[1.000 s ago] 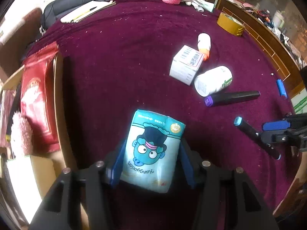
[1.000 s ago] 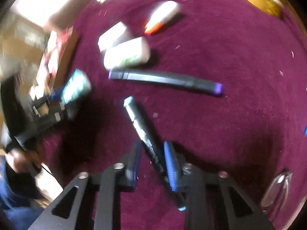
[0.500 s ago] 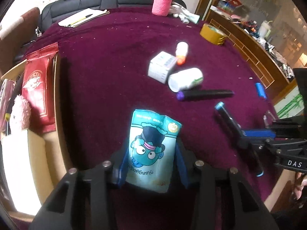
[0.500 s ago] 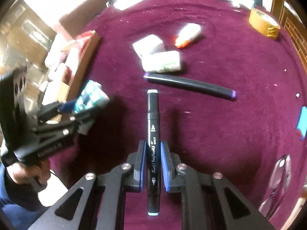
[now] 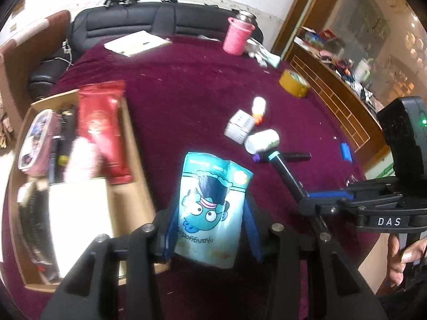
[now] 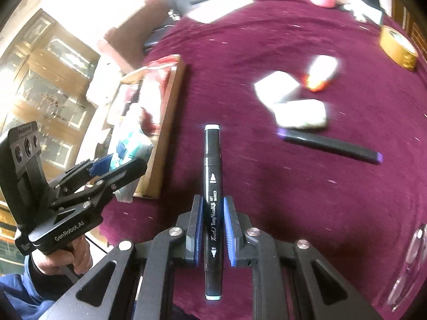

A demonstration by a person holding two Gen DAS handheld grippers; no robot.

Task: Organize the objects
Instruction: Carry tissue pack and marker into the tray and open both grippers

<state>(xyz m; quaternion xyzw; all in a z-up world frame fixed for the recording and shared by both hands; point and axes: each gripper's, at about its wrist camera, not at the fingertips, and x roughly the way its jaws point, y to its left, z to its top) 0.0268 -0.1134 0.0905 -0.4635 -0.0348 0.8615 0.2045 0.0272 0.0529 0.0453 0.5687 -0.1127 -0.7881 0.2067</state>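
Observation:
My left gripper (image 5: 210, 213) is shut on a teal snack pouch (image 5: 213, 205) with a cartoon face, held above the maroon table just right of a cardboard box (image 5: 133, 144). My right gripper (image 6: 212, 213) is shut on a black art marker (image 6: 212, 186) with pale blue end caps, held upright above the table. The marker also shows in the left wrist view (image 5: 287, 176). The left gripper with the pouch shows in the right wrist view (image 6: 128, 152) over the box edge (image 6: 170, 122).
The box holds a red packet (image 5: 102, 130), a pink case (image 5: 37, 138) and a white item. On the table lie a second black marker (image 6: 331, 146), a white bottle (image 6: 301, 114), a white box (image 6: 277, 88), an orange-capped tube (image 6: 320, 72), a tape roll (image 6: 397, 48), a pink cup (image 5: 237, 37) and a notepad (image 5: 136, 42).
Both grippers have lifted higher and moved left toward the cardboard box, each still holding its object. The box contents have come into fuller view.

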